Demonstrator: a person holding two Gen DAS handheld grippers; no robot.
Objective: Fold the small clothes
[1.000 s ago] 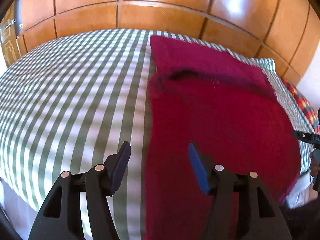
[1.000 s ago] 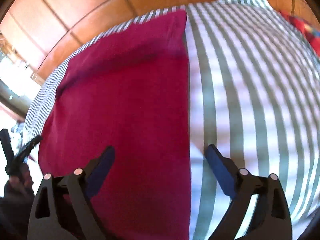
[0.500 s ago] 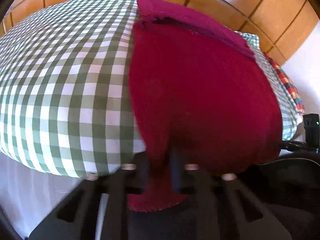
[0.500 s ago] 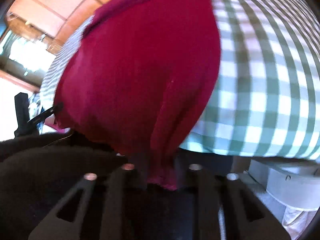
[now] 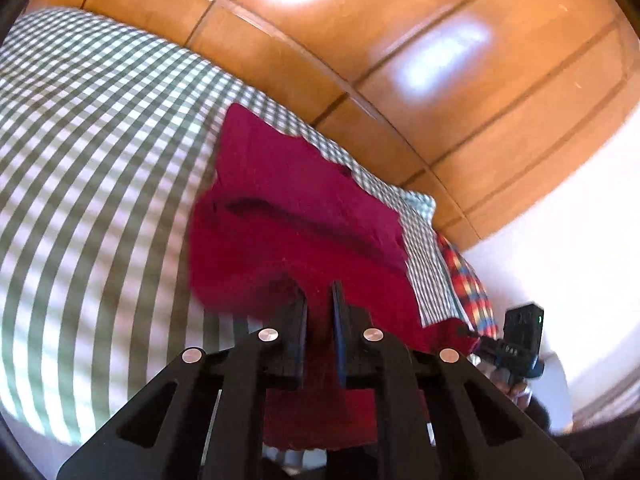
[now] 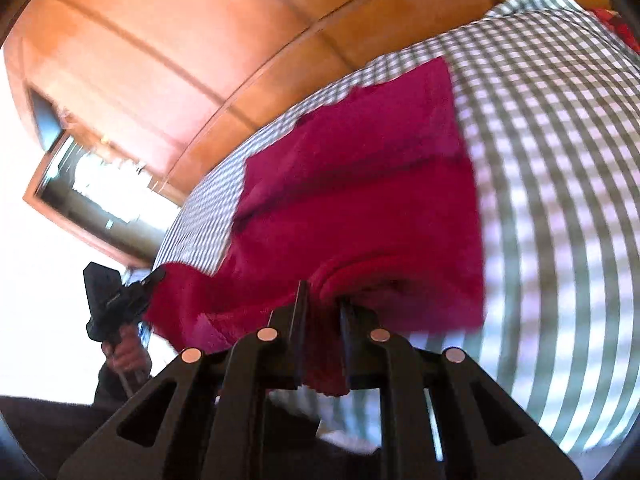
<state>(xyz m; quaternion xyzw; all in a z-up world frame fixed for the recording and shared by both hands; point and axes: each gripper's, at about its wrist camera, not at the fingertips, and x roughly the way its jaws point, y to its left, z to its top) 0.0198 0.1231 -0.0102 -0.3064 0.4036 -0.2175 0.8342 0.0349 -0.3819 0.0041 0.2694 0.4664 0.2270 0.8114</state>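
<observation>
A dark red garment (image 5: 288, 216) lies on the green-and-white checked bed (image 5: 100, 152). My left gripper (image 5: 319, 292) is shut on its near left corner and holds that corner lifted off the bed, so the cloth curls over. In the right wrist view my right gripper (image 6: 323, 294) is shut on the near right corner of the same garment (image 6: 360, 184), also lifted. The far part of the garment stays flat on the bed (image 6: 560, 160). Each gripper shows in the other's view, the right one (image 5: 516, 344) and the left one (image 6: 116, 300).
A wooden panelled headboard (image 5: 400, 60) runs behind the bed. A red-and-blue plaid cloth (image 5: 468, 280) lies at the bed's right end. A wood-framed mirror or window (image 6: 92, 188) is on the wall to the left.
Both grippers went from open above the garment's near edge to shut on its near corners, and have now raised those corners up and toward the headboard.
</observation>
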